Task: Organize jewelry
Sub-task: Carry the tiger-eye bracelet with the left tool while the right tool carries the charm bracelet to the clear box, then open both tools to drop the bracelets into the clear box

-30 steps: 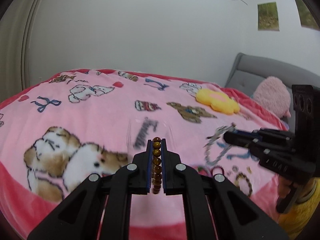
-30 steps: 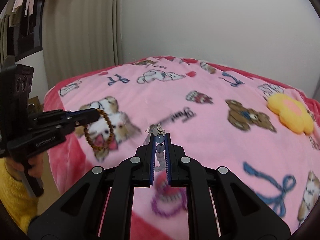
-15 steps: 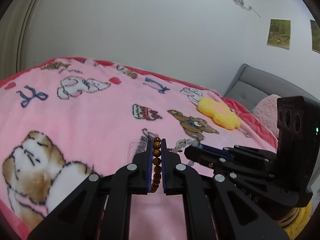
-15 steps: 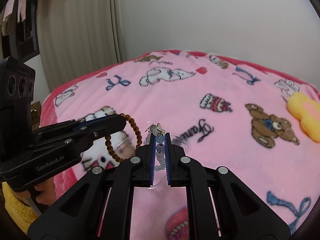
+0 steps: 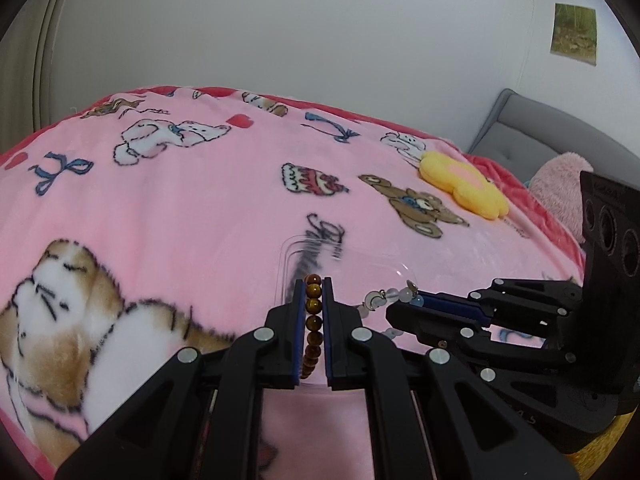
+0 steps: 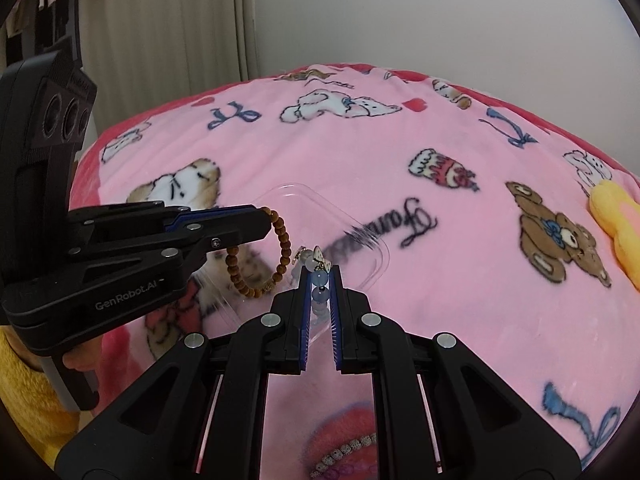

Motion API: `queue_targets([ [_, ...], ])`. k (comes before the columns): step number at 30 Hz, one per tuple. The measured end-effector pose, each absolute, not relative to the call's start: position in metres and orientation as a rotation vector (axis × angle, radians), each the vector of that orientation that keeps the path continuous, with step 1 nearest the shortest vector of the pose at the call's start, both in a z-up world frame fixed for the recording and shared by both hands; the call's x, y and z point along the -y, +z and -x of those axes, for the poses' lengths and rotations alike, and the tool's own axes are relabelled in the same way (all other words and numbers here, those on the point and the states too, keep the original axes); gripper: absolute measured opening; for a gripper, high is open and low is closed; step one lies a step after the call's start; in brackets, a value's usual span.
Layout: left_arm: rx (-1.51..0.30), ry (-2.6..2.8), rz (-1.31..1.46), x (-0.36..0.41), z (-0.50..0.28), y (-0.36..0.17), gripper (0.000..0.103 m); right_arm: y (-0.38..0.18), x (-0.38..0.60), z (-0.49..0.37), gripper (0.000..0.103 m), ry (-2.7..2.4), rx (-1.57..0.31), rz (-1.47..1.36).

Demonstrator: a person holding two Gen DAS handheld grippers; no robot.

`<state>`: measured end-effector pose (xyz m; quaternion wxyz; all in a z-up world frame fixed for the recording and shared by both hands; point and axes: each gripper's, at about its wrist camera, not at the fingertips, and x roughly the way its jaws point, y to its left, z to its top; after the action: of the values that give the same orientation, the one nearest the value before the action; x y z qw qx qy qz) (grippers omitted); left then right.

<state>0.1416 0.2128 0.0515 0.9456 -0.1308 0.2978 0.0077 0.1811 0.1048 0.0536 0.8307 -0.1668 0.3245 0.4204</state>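
Observation:
My left gripper (image 5: 313, 285) is shut on a brown bead bracelet (image 5: 313, 320); in the right wrist view its loop (image 6: 256, 268) hangs from the left gripper (image 6: 265, 221). My right gripper (image 6: 320, 274) is shut on a pale blue and white bead bracelet (image 6: 319, 280) with a small gold charm. In the left wrist view that bracelet (image 5: 386, 295) dangles from the right gripper (image 5: 400, 309), close beside the left one. A clear plastic tray (image 6: 362, 240) lies on the pink blanket just beyond both tips, its near rim (image 5: 352, 256) under them.
The bed carries a pink cartoon blanket (image 5: 180, 200), a yellow flower cushion (image 5: 464, 186) and a pink plush (image 5: 560, 188) by the grey headboard (image 5: 532, 136). Another bead bracelet (image 6: 348, 458) lies under my right gripper. A yellow sleeve (image 6: 24, 400) shows at lower left.
Both grippers, each still holding its bracelet, moved forward and down over the bed and closer together. The clear tray has come into view under their tips.

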Motion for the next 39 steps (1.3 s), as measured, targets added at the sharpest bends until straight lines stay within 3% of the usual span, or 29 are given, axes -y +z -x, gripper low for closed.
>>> queue_targets([
  [8, -0.632, 0.032, 0.252, -0.211, -0.145, 0.052, 0.007, 0.052, -0.113, -0.170, 0.011, 0.871, -0.646, 0.426],
  [17, -0.629, 0.042, 0.266, -0.213, -0.138, 0.058, 0.016, 0.058, -0.109, -0.158, 0.025, 0.861, -0.619, 0.463],
  [22, -0.603, 0.021, 0.246, -0.207, -0.125, 0.065, 0.029, 0.070, -0.077, -0.148, 0.030, 0.876, -0.597, 0.409],
  [23, -0.598, 0.013, 0.235, -0.203, -0.121, 0.067, 0.033, 0.072, -0.070, -0.146, 0.041, 0.874, -0.592, 0.401],
  [24, -0.585, 0.004, 0.213, -0.198, -0.115, 0.068, 0.040, 0.073, -0.061, -0.143, 0.048, 0.868, -0.581, 0.394],
  [27, -0.525, -0.022, 0.130, -0.173, -0.093, 0.068, 0.059, 0.074, -0.031, -0.135, 0.049, 0.842, -0.554, 0.391],
  [33, -0.560, -0.122, 0.120, -0.134, -0.072, 0.045, 0.064, 0.072, 0.032, -0.132, 0.065, 0.758, -0.546, 0.328],
  [39, -0.628, -0.178, 0.089, -0.097, -0.062, 0.014, 0.064, 0.058, 0.090, -0.142, 0.065, 0.647, -0.569, 0.296],
])
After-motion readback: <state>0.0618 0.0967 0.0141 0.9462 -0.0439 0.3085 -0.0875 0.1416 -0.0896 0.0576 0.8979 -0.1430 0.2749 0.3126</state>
